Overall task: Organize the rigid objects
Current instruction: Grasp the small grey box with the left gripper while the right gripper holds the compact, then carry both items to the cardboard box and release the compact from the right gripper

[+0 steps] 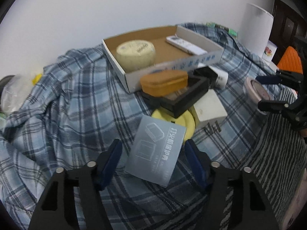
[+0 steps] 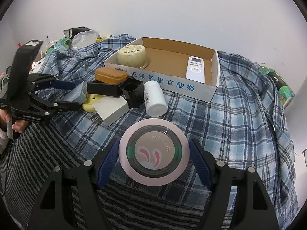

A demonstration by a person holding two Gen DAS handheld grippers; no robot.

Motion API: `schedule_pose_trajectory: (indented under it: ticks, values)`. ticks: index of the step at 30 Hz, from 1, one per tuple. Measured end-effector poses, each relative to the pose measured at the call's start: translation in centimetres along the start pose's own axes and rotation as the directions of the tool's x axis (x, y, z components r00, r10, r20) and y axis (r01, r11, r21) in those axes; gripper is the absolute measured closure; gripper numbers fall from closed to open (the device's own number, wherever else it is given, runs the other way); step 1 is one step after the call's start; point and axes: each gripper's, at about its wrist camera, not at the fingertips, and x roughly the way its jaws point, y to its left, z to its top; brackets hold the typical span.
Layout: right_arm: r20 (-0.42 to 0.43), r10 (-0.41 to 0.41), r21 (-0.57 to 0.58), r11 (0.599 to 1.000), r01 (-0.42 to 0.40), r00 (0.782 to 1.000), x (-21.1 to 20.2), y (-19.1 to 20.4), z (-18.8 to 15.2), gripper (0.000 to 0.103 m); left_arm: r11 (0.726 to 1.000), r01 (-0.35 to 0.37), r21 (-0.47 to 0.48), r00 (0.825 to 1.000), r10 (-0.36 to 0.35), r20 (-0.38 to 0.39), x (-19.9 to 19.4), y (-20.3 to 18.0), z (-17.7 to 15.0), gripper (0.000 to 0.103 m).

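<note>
Jaws astride grey box [image 1: 156, 150] edges

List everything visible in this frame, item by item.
plaid cloth: one, blue, underneath
shallow cardboard box: one, white outside, brown inside, on plaid cloth
round lidded tub: one, cream, in box, left
remote control: one, white, in box, right
square frame: one, black, before box
oblong case: one, orange, atop frame
plastic bottle: one, white, lying before box
plug adapter: one, white, beside frame
round disc: one, yellow, under frame
flat carton: one, grey-blue, between left fingers
round compact: one, pink, between right fingers
striped cloth: one, grey, near edge
left gripper: one, black, open around carton
right gripper: one, black, closed on compact
</note>
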Motion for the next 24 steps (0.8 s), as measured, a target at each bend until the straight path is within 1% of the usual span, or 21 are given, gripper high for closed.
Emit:
schedule_pose_trajectory:
  ticks: [2, 3, 4, 7, 10, 13, 16, 20, 24]
  values:
    - [-0.001, 0.002, -0.002, 1.0, -0.002, 1.0, 0.0, 0.0, 0.0, 0.03, 1.0, 0.002, 0.007, 1.0, -0.002, -0.019, 0.4, -0.2, 0.0, 0.049]
    - [-0.002, 0.001, -0.001, 1.0, -0.001, 1.0, 0.0, 0.0, 0.0, 0.03, 1.0, -0.002, 0.006, 1.0, 0.002, -0.022, 0.4, -0.3, 0.0, 0.052]
    - [-0.002, 0.001, 0.0, 1.0, -0.001, 1.0, 0.0, 0.0, 0.0, 0.03, 1.0, -0.012, 0.008, 1.0, 0.012, -0.008, 0.1, -0.4, -0.1, 0.054]
    - [-0.001, 0.0, 0.004, 1.0, 0.0, 1.0, 0.1, -0.1, 0.0, 0.03, 0.999, -0.047, 0.02, 0.998, 0.046, 0.04, -0.8, -0.9, -0.3, 0.054]
    - [0.001, -0.001, 0.004, 1.0, 0.001, 1.0, 0.0, -0.1, 0.0, 0.03, 0.999, -0.052, -0.008, 0.994, 0.053, 0.094, -2.3, -1.3, -0.4, 0.054]
    - [0.012, -0.007, 0.006, 1.0, 0.007, 1.0, -0.2, -0.2, 0.0, 0.03, 0.997, -0.069, -0.032, 0.989, 0.073, 0.131, -4.0, -2.1, -0.5, 0.054]
    - [0.027, -0.012, 0.016, 1.0, 0.011, 1.0, -0.4, -0.4, 0.0, 0.03, 0.993, -0.11, -0.033, 0.982, 0.114, 0.153, -5.3, -3.4, -0.7, 0.054]
    - [0.053, -0.017, 0.027, 1.0, 0.015, 0.998, -1.1, -0.5, 0.0, 0.03, 0.994, -0.104, -0.023, 0.976, 0.106, 0.19, -6.5, -5.4, -1.1, 0.054]
    - [0.075, -0.027, 0.021, 0.999, 0.025, 0.997, -1.5, -0.3, 0.0, 0.03, 0.997, -0.075, -0.035, 0.974, 0.081, 0.212, -7.1, -6.5, -1.2, 0.054]
